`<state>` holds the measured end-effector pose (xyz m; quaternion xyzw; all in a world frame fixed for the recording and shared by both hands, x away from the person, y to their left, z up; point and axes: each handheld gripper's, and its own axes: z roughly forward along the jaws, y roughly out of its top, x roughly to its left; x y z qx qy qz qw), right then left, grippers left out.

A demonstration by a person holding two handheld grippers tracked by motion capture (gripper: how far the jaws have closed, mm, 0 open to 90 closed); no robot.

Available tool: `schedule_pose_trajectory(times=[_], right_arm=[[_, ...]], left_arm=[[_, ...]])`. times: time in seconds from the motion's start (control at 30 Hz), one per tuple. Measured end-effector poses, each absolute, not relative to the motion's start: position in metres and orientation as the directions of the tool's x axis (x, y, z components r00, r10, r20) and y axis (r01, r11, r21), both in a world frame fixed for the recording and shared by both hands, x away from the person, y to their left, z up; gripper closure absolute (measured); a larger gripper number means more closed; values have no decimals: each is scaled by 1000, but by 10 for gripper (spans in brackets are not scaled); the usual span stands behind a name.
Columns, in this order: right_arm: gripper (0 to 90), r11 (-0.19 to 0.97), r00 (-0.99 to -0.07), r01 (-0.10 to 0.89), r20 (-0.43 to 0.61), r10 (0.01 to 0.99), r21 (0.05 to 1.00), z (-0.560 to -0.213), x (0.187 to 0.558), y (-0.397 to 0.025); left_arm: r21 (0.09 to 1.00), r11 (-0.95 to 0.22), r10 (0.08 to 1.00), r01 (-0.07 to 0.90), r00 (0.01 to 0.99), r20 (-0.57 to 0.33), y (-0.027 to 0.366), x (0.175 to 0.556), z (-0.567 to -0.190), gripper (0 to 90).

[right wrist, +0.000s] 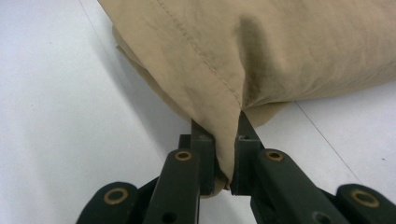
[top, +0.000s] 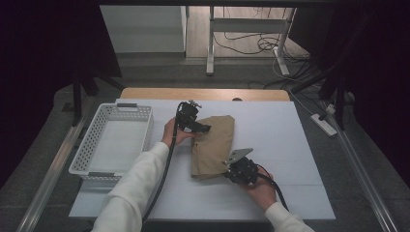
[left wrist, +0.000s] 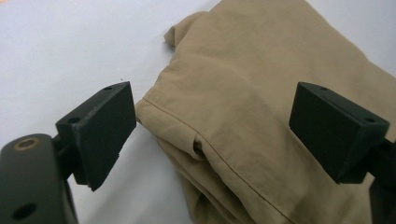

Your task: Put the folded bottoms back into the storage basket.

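A folded tan cloth [top: 212,145] is laid on the white table [top: 280,145], just right of a white basket [top: 116,140]. The right gripper [top: 227,166] is seen at the cloth's near right corner, and in the right gripper view [right wrist: 226,140] its jaws are clamped together on a pinched fold of the cloth [right wrist: 261,51], which is drawn up from the table there. The left gripper [top: 205,129] is held at the cloth's far left edge; in the left gripper view [left wrist: 212,133] its jaws are spread wide apart, with the hemmed edge of the cloth [left wrist: 261,93] lying between them, not gripped.
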<state>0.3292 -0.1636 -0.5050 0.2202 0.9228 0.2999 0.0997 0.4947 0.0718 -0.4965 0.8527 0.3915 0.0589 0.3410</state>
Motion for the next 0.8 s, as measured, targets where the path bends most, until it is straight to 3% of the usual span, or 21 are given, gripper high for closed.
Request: schedule_pose_trajectory(times=[0.8], right_arm=[[826,721,-882,355,-44,470,595,-507,330,-164]], left_arm=[[582,-467,720,666,668,-187,61,511,-516,104]])
